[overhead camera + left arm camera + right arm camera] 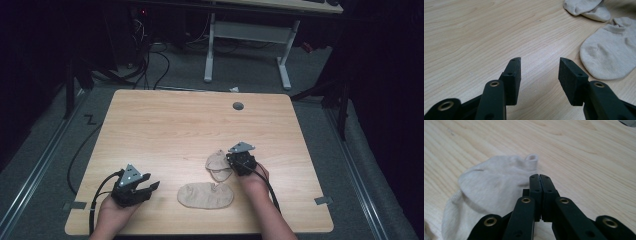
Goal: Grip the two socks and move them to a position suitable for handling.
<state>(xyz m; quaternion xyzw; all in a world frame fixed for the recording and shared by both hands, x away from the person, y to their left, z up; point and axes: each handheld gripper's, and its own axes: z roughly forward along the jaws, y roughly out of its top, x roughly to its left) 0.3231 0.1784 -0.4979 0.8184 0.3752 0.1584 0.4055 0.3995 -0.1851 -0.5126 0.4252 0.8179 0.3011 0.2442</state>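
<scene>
Where gripper [540,178] overlaps sock [489,185], grip unclear.

Beige socks and black grippers on a pale wood table

The table [165,125] is light maple-coloured wood with a fine brown grain running along it, and a small grey round cap [238,106] sits near its far edge. Both socks are plain beige: the flat sock [205,195] near the front edge is an even sandy tone, and the folded sock [218,164] just beyond it shows a finely ribbed knit. The left gripper [150,187] and the right gripper [233,161] are matte black with brass-coloured rivets, each topped by a grey three-cornered plate. The floor [240,75] beyond is grey.
</scene>
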